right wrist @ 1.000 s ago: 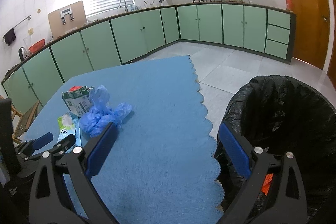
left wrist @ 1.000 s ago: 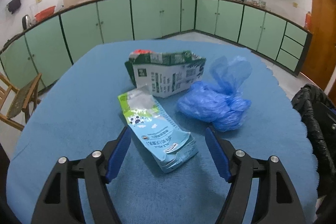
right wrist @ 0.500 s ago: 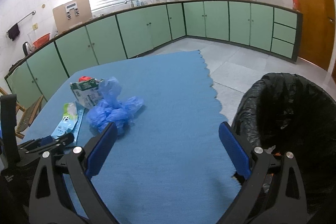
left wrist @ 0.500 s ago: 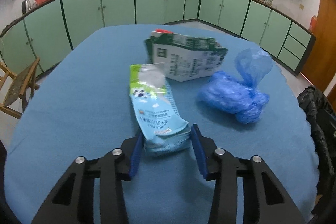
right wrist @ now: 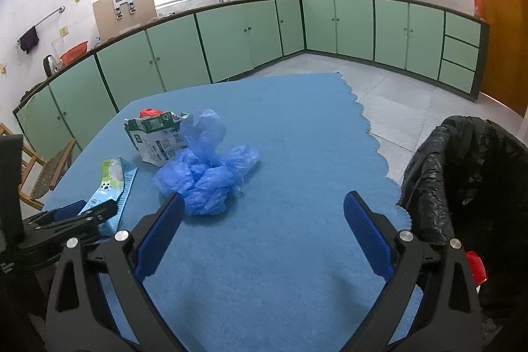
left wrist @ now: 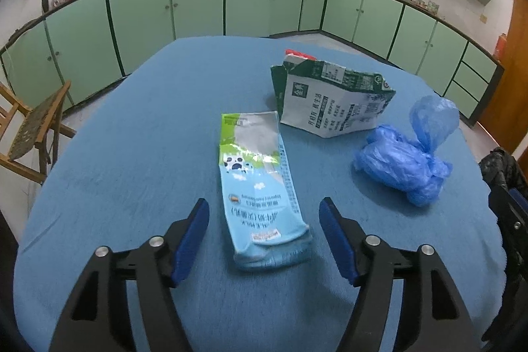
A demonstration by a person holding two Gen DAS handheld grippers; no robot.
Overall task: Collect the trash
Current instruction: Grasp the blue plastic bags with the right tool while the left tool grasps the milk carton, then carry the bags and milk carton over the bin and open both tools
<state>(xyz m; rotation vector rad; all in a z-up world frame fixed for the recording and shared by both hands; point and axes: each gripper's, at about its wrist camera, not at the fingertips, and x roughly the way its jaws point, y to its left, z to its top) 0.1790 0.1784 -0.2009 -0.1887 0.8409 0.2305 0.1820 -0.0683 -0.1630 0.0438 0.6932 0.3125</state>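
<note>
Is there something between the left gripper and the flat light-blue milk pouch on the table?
No. The milk pouch lies flat, its near end already between the opening jaws of the left gripper, untouched. The carton and blue bag lie beyond.

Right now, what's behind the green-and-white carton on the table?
A bit of red pokes out above the green-and-white carton at its far side; the carton covers the rest, so what it is cannot be told. Beyond lies bare blue tablecloth.
</note>
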